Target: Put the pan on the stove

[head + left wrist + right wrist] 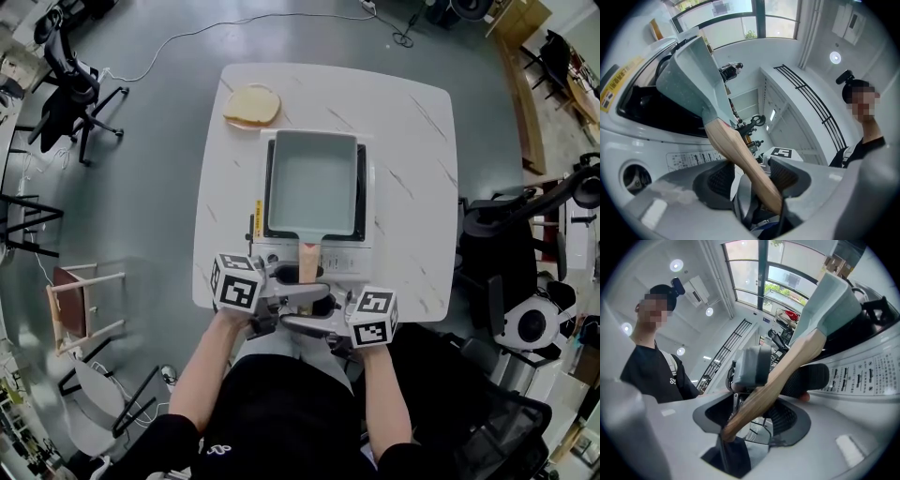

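A rectangular pale-teal pan point(312, 183) sits on the white portable stove point(367, 246), and its wooden handle point(308, 262) points toward me over the stove's front. Both grippers meet at that handle near the table's front edge. My left gripper point(298, 292) comes in from the left. In the left gripper view the handle point(740, 154) runs between the jaws of the left gripper point(754, 176), lying along the right pad with a gap to the left pad. My right gripper point(309, 319) comes in from the right. Its jaws point(787, 397) stand apart around the handle point(787, 366).
A slice of bread point(251, 105) lies at the far left corner of the white marble table point(412, 122). Office chairs stand left and right of the table, a small wooden stool point(80, 305) is on the floor at left, and a cable trails behind.
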`<action>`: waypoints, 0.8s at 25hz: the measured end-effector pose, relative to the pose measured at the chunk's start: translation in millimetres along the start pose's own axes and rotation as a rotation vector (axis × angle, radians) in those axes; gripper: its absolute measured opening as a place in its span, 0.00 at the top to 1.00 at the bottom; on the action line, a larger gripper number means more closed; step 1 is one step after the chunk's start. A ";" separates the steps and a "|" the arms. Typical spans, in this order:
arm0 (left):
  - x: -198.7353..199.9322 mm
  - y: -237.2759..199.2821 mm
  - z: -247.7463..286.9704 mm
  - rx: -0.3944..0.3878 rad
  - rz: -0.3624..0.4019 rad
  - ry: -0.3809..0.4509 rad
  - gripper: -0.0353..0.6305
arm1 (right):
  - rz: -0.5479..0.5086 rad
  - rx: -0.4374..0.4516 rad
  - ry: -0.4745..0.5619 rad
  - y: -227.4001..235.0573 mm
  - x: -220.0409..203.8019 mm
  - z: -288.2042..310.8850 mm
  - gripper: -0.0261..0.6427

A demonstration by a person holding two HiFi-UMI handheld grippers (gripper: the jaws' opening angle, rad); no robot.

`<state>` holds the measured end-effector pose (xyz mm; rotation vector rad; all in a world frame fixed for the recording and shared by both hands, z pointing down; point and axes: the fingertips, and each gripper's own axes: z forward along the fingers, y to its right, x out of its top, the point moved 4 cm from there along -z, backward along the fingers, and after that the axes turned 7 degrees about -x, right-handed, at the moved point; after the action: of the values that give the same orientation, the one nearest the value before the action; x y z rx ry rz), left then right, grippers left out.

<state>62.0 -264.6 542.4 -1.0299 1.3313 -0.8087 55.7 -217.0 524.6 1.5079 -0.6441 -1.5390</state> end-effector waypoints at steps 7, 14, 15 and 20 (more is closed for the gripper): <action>-0.1 2.0 -13.2 0.075 0.053 0.063 0.56 | -0.015 -0.075 0.052 -1.3 -0.5 -13.8 0.57; -4.2 12.6 -34.7 0.134 0.091 0.169 0.56 | -0.029 -0.142 0.121 -8.5 -8.1 -30.7 0.54; -5.1 13.1 -37.1 0.148 0.098 0.177 0.56 | -0.030 -0.148 0.132 -9.2 -8.6 -33.7 0.55; -9.4 22.3 -48.5 0.205 0.127 0.229 0.56 | -0.050 -0.186 0.179 -15.8 -9.4 -47.4 0.57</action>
<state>11.0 -254.0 527.6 -0.7005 1.4567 -0.9659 97.1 -191.7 509.9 1.5076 -0.3529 -1.4384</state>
